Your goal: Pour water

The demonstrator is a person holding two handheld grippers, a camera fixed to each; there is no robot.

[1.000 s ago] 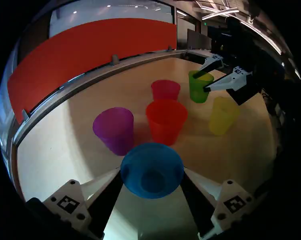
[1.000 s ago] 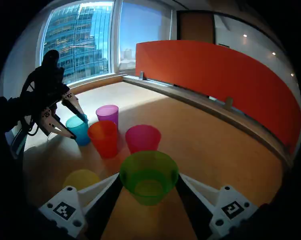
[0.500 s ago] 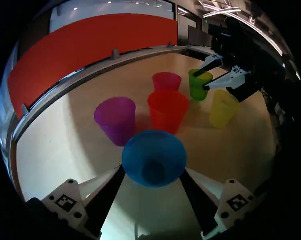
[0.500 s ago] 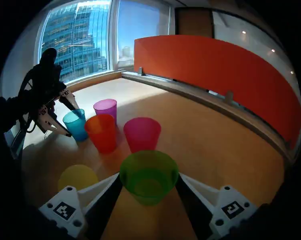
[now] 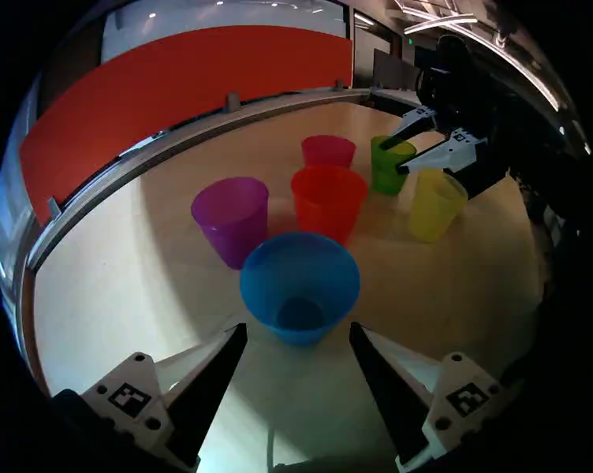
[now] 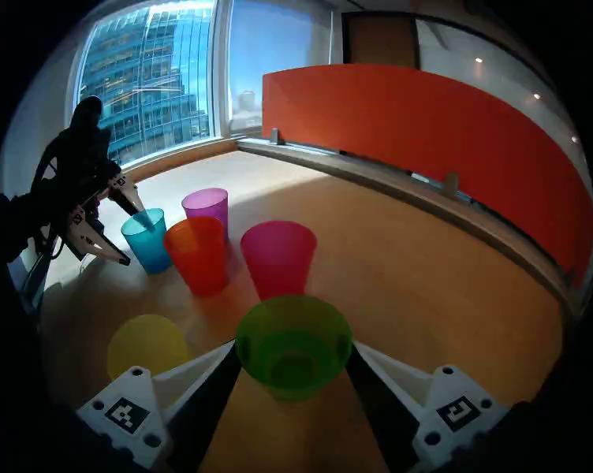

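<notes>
**Cups and grippers on the surface.** Six cups are shown on the pale wooden surface [image 5: 123, 299], one of each colour: a blue cup [image 5: 300, 288], a purple cup [image 5: 232, 219], an orange cup [image 5: 328, 201], a pink cup [image 5: 328, 150], a green cup [image 5: 391, 165] and a yellow cup [image 5: 434, 205]. Two grippers are counted.

In the left gripper view, the blue cup is seen upright between the tips of the left gripper [image 5: 298, 327]. Its fingers [image 5: 210, 378] are spread wide, and a strip of bare surface is seen between each finger and the cup wall.

In the right gripper view, the green cup is held upright by the right gripper [image 6: 293, 347], whose fingers [image 6: 375, 386] are pressed against its two sides just under the rim. Whether its base is rested on the surface cannot be told.

The cups are grouped mid-surface, near one another but apart, with the orange cup at the centre of the group. A red panel [image 5: 178, 79] is mounted along the far edge of the surface.
</notes>
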